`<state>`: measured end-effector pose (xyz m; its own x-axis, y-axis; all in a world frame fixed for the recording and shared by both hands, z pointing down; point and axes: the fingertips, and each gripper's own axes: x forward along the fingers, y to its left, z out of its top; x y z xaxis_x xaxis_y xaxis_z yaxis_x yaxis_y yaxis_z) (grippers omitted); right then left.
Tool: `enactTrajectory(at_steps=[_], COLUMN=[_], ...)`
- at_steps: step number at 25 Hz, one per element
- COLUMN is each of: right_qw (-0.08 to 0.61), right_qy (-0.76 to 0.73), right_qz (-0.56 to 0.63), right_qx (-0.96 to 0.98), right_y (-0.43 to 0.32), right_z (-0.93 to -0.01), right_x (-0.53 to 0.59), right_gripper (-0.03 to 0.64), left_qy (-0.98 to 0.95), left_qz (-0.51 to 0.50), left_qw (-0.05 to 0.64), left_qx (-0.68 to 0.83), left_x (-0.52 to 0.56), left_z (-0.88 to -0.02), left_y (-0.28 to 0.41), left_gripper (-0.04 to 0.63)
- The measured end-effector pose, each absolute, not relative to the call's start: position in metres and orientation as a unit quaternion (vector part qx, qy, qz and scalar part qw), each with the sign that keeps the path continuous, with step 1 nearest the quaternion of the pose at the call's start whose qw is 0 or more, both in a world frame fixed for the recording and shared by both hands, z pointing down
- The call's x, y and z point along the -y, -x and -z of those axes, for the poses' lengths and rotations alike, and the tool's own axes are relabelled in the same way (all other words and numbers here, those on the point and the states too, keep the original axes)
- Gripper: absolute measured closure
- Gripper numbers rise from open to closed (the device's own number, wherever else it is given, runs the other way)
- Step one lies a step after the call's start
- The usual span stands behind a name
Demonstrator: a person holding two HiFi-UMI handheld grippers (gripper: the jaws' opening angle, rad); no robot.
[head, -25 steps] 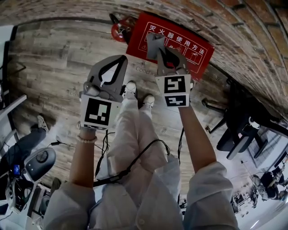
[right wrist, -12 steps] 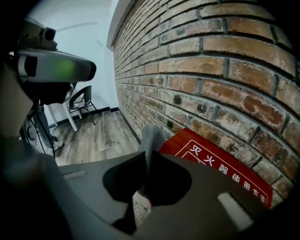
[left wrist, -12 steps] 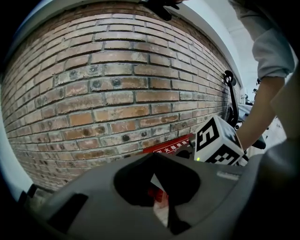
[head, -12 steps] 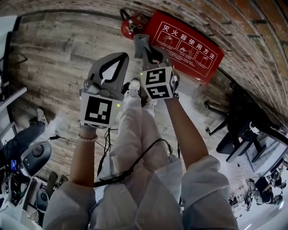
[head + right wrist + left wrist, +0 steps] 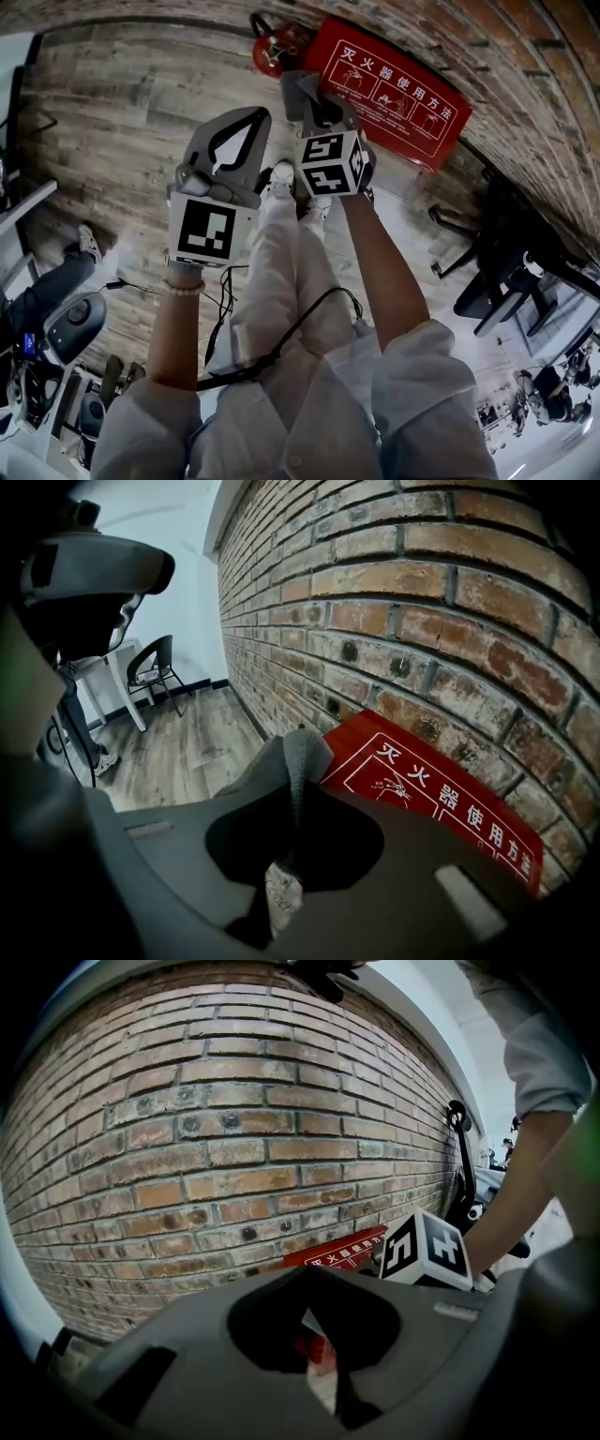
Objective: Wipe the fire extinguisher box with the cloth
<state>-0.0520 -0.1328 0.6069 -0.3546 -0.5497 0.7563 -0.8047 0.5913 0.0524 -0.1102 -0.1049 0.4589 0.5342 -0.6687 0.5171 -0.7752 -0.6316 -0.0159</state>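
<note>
1. My right tongs (image 5: 298,794) are clamped shut on the grey cloth (image 5: 302,754), and a folded edge stands up past the tips. My left tongs (image 5: 309,1283) are closed too, with nothing in them. They are held beside the right ones and point at the brick wall (image 5: 216,1147).
2. The red box (image 5: 441,803) sits low against that wall with its printed face showing. An extinguisher (image 5: 277,45) stands just past its left end.
3. The cloth hangs near the box's left edge, and I can't tell whether it touches the face. I judge the wipe barely begun.
4. To do it well, I'd lay the cloth flat on the face rather than dab with the folded edge, so more fabric rubs.
5. I'd press lightly and sweep along the box's length in overlapping passes, with the hard tips kept off the print.
6. The grip needs to be firm, or the cloth could drag out on an edge.
7. The left tongs should hold clear, or steady the box if it slides.
</note>
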Motion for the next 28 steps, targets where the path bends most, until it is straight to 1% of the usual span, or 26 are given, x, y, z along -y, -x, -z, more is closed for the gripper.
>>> enactTrajectory(at_steps=[11,28], right_qw=[0.387,0.408], right_qy=[-0.426,-0.460], right_qz=[-0.165,-0.164], right_qx=[0.801,0.771], right_y=[0.036,-0.041], right_z=[-0.606,-0.608], right_x=[0.130,0.113], right_gripper=[0.592,0.592], left_qy=[-0.874,-0.893], left_qz=[-0.247,-0.248], left_qw=[0.100,0.088], left_qx=[0.406,0.366], left_x=[0.107,0.095], left_z=[-0.454,-0.452], left_y=[0.099,0.051], left_gripper=[0.598,0.598])
